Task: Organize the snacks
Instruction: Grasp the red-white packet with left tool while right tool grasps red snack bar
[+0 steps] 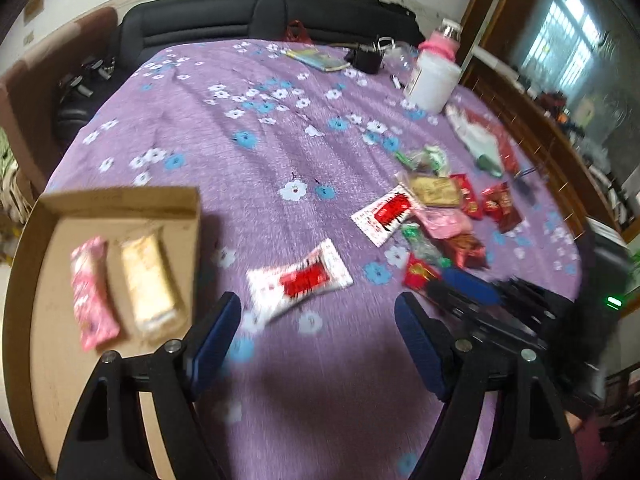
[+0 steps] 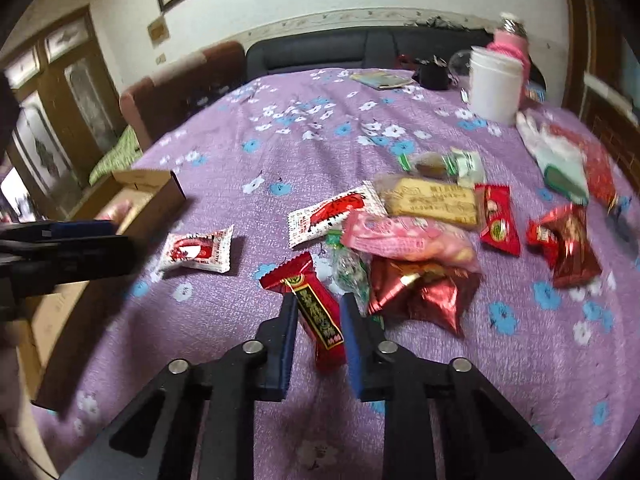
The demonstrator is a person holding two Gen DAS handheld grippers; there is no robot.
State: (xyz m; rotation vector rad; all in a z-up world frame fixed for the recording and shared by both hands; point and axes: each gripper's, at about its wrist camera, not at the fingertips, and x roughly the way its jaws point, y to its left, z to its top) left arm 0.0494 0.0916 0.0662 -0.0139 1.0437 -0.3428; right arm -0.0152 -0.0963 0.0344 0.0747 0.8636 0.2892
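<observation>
A cardboard box at the left holds a pink snack packet and a beige one. My left gripper is open and empty, just short of a white-and-red packet on the purple cloth. My right gripper is shut on a red bar with a black label, still low over the cloth; it also shows in the left wrist view. A pile of snacks lies beyond it: a pink packet, a beige biscuit packet, red foil packets and a second white-and-red packet.
A white tub with a pink-sleeved bottle, a black object and a booklet stand at the table's far side. A glove lies at the right. A dark sofa runs behind the table.
</observation>
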